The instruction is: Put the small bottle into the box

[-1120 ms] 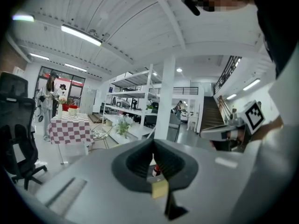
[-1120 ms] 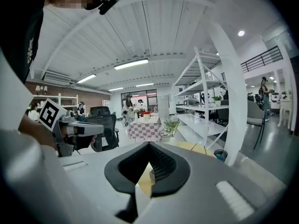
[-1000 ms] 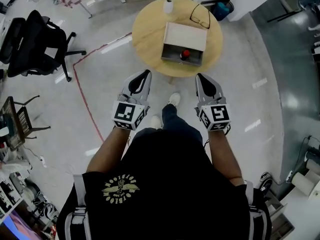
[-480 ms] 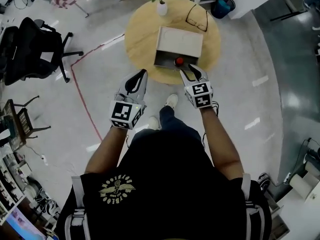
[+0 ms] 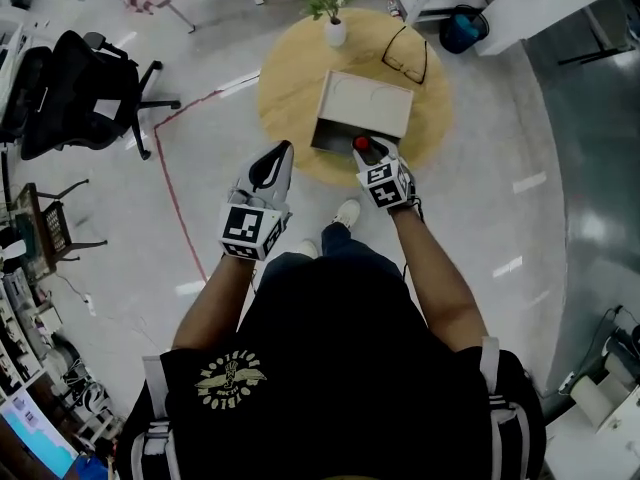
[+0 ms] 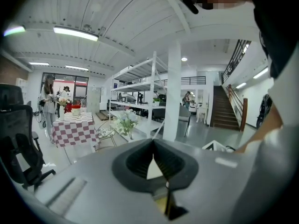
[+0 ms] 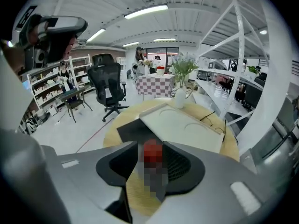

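A small bottle (image 5: 361,145) with a red cap stands at the dark open front of a beige box (image 5: 372,102) on a round wooden table (image 5: 290,78). My right gripper (image 5: 369,154) reaches over the table's near edge, its jaws opening with the bottle between them. In the right gripper view the bottle (image 7: 152,153) stands upright between the jaws of the right gripper (image 7: 149,146), and a gap shows on its left side. My left gripper (image 5: 279,155) hangs shut over the floor, short of the table. The left gripper (image 6: 152,143) holds nothing.
A white vase of flowers (image 5: 335,30) and a pair of glasses (image 5: 410,53) sit on the table behind the box. A black office chair (image 5: 75,83) stands far left. A red line (image 5: 175,198) runs across the floor. A blue bag (image 5: 465,28) lies beyond the table.
My right gripper has moved forward from over the floor to the table's near edge, and its jaws now stand around the bottle. The left gripper has barely moved.
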Motion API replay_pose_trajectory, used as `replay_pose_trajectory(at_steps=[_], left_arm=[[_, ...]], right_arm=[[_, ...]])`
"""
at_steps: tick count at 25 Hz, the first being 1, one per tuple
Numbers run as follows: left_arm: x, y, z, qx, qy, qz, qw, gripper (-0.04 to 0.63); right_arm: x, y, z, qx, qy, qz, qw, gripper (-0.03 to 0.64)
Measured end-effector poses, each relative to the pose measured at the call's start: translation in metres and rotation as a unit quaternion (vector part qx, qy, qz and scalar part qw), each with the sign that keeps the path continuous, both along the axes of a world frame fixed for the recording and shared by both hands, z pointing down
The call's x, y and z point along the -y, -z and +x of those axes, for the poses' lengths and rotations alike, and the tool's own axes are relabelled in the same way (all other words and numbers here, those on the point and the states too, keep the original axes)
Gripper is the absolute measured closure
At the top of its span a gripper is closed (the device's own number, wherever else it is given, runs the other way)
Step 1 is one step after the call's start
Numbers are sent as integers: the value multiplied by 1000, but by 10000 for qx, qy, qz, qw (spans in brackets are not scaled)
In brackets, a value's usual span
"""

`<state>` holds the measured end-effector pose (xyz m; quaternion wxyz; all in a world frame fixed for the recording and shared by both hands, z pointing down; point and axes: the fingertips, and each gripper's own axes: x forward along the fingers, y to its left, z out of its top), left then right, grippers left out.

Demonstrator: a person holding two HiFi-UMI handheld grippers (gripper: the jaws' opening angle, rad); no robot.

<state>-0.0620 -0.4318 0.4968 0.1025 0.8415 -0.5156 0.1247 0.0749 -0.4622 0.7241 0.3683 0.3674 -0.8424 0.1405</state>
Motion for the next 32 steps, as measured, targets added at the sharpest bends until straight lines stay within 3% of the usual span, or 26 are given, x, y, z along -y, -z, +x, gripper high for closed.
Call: replay_pose_trajectory(at_steps=[8,21,26,32], left_arm=[[7,10,-15,115,340,38,9993,595],[23,20,-15,90,-111,101,9998,595],[44,27,-22,12,-455,132,9989,595],[70,43,-29,-206,-924,251,9952,595]], right_arm=[[9,-19,-5,-177,222,-133,9995,465],[7,-20,-8,-388,168,-145,9990,472],[6,21,-3,-4,-195,-159,9997,472],[3,124,10,236,-498,-25,9985,472]])
